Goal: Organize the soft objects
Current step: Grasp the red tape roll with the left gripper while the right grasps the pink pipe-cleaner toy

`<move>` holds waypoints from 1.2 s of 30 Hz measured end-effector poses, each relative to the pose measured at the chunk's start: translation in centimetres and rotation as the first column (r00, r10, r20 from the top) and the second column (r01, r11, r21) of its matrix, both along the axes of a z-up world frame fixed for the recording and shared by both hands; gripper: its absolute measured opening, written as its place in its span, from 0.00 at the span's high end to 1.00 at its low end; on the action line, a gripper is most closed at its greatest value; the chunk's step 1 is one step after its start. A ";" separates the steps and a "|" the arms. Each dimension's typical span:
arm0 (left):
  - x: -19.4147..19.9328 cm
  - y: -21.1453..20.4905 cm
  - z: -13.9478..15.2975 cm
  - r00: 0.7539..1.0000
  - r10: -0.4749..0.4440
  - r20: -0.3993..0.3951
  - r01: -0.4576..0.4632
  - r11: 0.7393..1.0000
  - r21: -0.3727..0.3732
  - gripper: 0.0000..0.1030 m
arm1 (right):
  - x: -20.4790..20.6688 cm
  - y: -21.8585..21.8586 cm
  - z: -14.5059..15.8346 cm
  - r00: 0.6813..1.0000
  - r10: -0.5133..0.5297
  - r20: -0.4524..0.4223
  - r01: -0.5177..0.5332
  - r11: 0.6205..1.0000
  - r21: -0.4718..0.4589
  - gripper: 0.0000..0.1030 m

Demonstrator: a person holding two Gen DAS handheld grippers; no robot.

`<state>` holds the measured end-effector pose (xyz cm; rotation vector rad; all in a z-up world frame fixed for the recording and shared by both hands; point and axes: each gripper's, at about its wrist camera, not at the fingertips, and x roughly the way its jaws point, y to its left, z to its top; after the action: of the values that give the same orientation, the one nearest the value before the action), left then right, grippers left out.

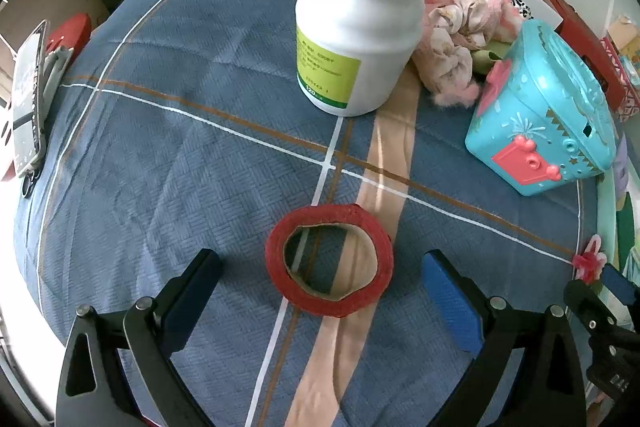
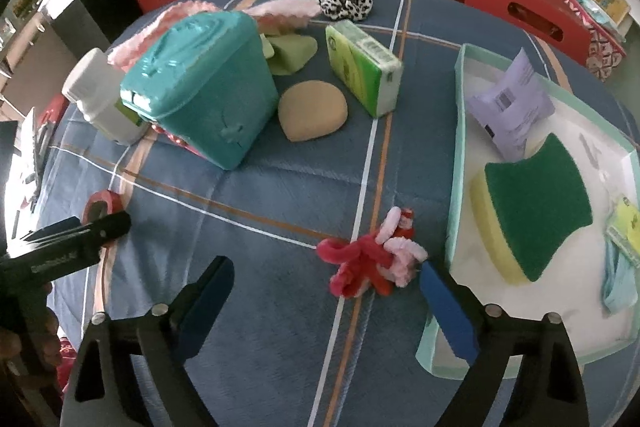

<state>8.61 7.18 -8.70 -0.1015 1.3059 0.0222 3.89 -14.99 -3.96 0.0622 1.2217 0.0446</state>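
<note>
right gripper (image 2: 326,283) is wide and holds nothing, because the pink chenille toy (image 2: 370,261) lies between its fingers at 1 o'clock; the tray (image 2: 454,211) waits at 3 o'clock.

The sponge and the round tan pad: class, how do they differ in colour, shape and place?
The sponge is green over yellow; the tan pad is one plain colour. The sponge has straight ends and curved sides; the pad is a rounded dome. The sponge lies inside the tray; the pad lies on the blue cloth. Both look soft.
</note>
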 end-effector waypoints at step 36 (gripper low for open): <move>0.5 -1.6 0.3 0.999 -0.033 0.025 0.034 0.999 -0.034 0.33 | 1.2 0.0 -3.0 1.000 0.007 -0.028 -0.008 1.000 -0.015 0.53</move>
<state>9.13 5.59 -8.38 -0.1093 1.2840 -0.0299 5.11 -15.00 -6.92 0.0449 1.2498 0.0411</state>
